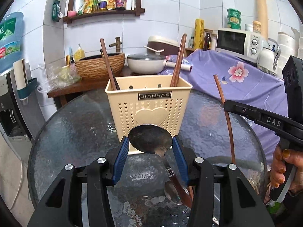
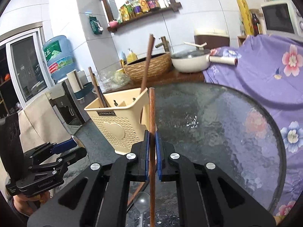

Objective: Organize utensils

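My left gripper [image 1: 150, 141] is shut on the bowl of a metal spoon [image 1: 149, 136]; its brown handle [image 1: 180, 185] hangs down to the right above the glass table [image 1: 75, 123]. Just behind stands a beige perforated utensil holder [image 1: 147, 102] with several brown chopsticks [image 1: 178, 62] in it. My right gripper [image 2: 152, 138] is shut on one upright brown chopstick [image 2: 151, 109], to the right of the holder [image 2: 117, 121]. The left wrist view shows that gripper [image 1: 226, 105] and chopstick [image 1: 230, 124] at the right. A second spoon [image 2: 143, 202] lies on the table beneath.
A purple floral cloth [image 1: 236, 79] covers the counter at the right, with a microwave [image 1: 236, 41] behind it. A white pot [image 1: 145, 62] and a woven-look basin [image 1: 100, 66] sit behind the table. A water dispenser [image 2: 58, 56] stands at the left. A person's hand [image 1: 280, 162] grips the right handle.
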{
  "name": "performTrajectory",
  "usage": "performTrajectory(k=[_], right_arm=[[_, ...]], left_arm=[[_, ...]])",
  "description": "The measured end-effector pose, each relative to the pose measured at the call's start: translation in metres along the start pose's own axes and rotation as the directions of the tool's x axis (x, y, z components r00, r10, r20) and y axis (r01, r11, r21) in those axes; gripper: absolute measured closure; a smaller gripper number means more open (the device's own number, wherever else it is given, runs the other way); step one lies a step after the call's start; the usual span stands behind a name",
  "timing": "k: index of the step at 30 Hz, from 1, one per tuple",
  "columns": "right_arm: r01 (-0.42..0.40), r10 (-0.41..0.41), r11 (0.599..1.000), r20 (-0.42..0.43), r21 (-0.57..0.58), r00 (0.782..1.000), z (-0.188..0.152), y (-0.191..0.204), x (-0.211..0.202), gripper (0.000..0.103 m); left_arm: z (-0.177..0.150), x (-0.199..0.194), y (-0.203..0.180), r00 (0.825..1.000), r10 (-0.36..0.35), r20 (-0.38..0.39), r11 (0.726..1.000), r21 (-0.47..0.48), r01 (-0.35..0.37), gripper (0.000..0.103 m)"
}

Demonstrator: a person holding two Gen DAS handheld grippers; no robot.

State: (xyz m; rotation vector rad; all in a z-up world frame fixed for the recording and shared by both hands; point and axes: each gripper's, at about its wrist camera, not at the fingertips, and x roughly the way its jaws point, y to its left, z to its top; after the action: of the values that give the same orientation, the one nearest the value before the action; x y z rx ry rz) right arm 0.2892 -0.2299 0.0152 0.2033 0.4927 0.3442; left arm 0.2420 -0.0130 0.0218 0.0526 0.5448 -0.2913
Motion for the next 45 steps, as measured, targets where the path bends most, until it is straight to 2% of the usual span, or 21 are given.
performTrajectory(k=[6, 7, 8, 16, 17, 18, 20, 22, 28, 32, 34, 36, 45], right_arm=[[-0.007, 0.008, 0.999, 0.031, -0.035, 0.999, 0.004, 0.012, -0.014, 0.096], [-0.010, 0.012, 0.999, 0.033, -0.037, 0.999, 0.005, 0.013, -0.015, 0.096], [-0.014, 0.015, 0.999, 0.036, -0.040, 0.999, 0.006, 0.015, -0.017, 0.096], [-0.011, 0.013, 0.998, 0.043, -0.058, 0.999, 0.008, 0.020, -0.021, 0.096], [-0.009, 0.011, 0.998, 0.036, -0.057, 0.999, 0.008, 0.019, -0.020, 0.100], [-0.007, 0.009, 0.998, 0.029, -0.055, 1.000, 0.008, 0.018, -0.019, 0.101], [-0.003, 0.004, 0.999, 0.021, -0.049, 1.000, 0.005, 0.016, -0.017, 0.102], [0.002, -0.001, 0.999, 0.010, -0.047, 1.000, 0.004, 0.013, -0.013, 0.102], [-0.001, 0.001, 1.000, -0.037, -0.014, 0.999, -0.001, 0.003, -0.001, 0.102], [0.009, -0.010, 1.000, -0.158, -0.006, 0.987, -0.010, -0.005, 0.024, 0.100], [0.009, -0.003, 1.000, -0.222, 0.026, 0.975, -0.017, -0.013, 0.038, 0.091], [0.018, -0.006, 0.999, -0.257, 0.046, 0.966, -0.024, -0.017, 0.049, 0.072], [0.050, -0.067, 0.997, -0.378, -0.054, 0.923, -0.047, -0.016, 0.094, 0.070]], left_arm=[[0.003, -0.007, 0.000, 1.000, -0.013, 0.016, 1.000, -0.006, 0.013, 0.057], [0.003, -0.009, 0.000, 1.000, -0.015, 0.019, 1.000, -0.006, 0.015, 0.064], [0.004, -0.010, 0.000, 0.999, -0.031, 0.021, 1.000, -0.007, 0.031, 0.097], [0.009, -0.012, 0.005, 1.000, -0.024, 0.019, 1.000, -0.018, 0.025, 0.098], [0.008, -0.011, 0.007, 1.000, -0.012, 0.012, 1.000, -0.019, 0.012, 0.098], [0.007, -0.011, 0.008, 1.000, -0.004, 0.009, 1.000, -0.021, 0.005, 0.096], [0.005, -0.009, 0.013, 1.000, 0.013, -0.006, 1.000, -0.023, -0.013, 0.078], [0.003, -0.007, 0.018, 0.998, 0.056, -0.019, 0.998, -0.027, -0.056, 0.065], [-0.009, 0.012, 0.041, 0.986, 0.128, -0.109, 0.988, -0.072, -0.137, 0.057], [-0.020, 0.024, 0.050, 0.976, 0.151, -0.157, 0.983, -0.080, -0.165, 0.042], [-0.025, 0.030, 0.050, 0.970, 0.163, -0.181, 0.982, -0.067, -0.178, 0.040], [-0.030, 0.038, 0.050, 0.963, 0.172, -0.207, 0.981, -0.050, -0.186, 0.040], [-0.042, 0.064, 0.052, 0.938, 0.199, -0.285, 0.977, -0.022, -0.214, 0.039]])
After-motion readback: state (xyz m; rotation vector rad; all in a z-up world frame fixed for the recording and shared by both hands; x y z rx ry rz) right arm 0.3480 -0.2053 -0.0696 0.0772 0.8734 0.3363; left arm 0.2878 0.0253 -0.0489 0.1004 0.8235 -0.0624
